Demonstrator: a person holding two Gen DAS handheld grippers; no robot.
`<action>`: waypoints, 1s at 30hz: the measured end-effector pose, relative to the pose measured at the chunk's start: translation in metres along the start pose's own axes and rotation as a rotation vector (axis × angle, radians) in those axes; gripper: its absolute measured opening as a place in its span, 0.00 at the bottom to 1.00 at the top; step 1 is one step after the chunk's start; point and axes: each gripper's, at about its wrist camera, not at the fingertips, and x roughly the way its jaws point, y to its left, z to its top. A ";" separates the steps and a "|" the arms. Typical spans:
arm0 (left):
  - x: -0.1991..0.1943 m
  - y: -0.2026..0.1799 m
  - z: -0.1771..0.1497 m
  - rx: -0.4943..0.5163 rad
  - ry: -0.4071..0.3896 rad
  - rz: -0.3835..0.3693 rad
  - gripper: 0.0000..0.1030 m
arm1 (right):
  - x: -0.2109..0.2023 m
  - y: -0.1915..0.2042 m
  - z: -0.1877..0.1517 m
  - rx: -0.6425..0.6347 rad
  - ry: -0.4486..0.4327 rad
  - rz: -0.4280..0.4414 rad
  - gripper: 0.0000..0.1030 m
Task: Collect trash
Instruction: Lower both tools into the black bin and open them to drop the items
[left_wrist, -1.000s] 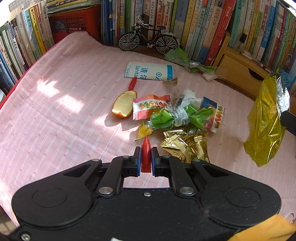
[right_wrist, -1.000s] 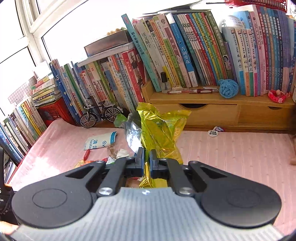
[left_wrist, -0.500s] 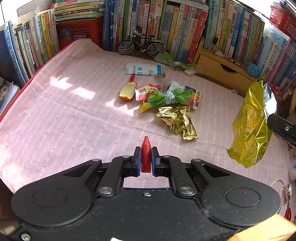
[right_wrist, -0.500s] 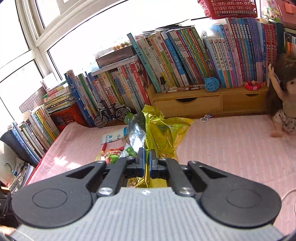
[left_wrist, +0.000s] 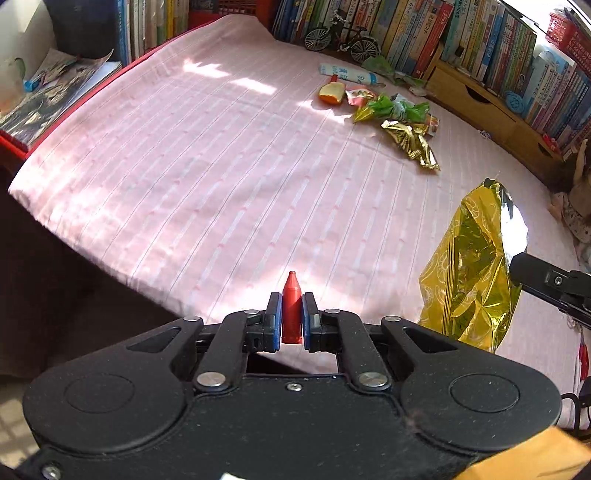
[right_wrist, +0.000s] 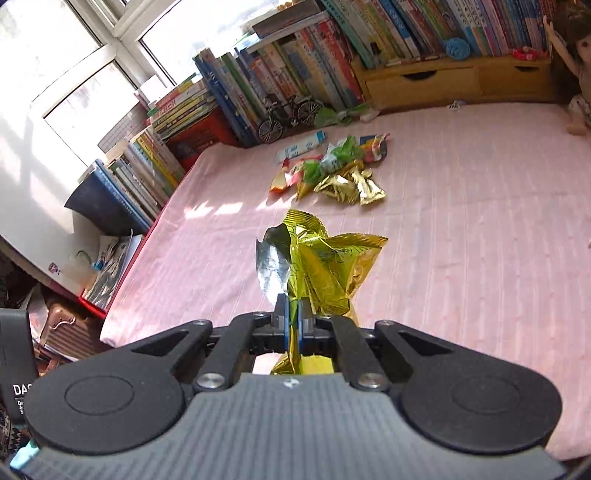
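Left wrist view: left gripper (left_wrist: 291, 319) pinched a smooth red crayon-shaped piece (left_wrist: 291, 306), tip forward, over the striped pink cloth (left_wrist: 221, 177). Crinkled wrapper pile (left_wrist: 395, 118) lay far off.

Right wrist view: right gripper (right_wrist: 293, 319) clamped a crumpled gold foil bag (right_wrist: 325, 269), silver lining showing; window (right_wrist: 74, 55) visible here only.

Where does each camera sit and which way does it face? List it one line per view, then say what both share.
Left wrist: sits on the left tool, looking down across the pink cloth; its own fingers clamp a red crayon, and the right tool shows at the right edge.
Right wrist: sits on the right tool, facing the books and window; its fingers pinch a gold bag.
Shared: gold bag, wrapper pile, toy bicycle.
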 end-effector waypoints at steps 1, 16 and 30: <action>0.000 0.008 -0.007 -0.005 0.008 0.006 0.10 | 0.001 0.002 -0.008 0.008 0.015 0.009 0.07; -0.002 0.093 -0.085 -0.053 0.080 0.030 0.10 | 0.018 0.068 -0.105 -0.002 0.179 0.136 0.06; 0.028 0.132 -0.126 -0.123 0.153 0.011 0.10 | 0.042 0.091 -0.142 -0.060 0.294 0.132 0.06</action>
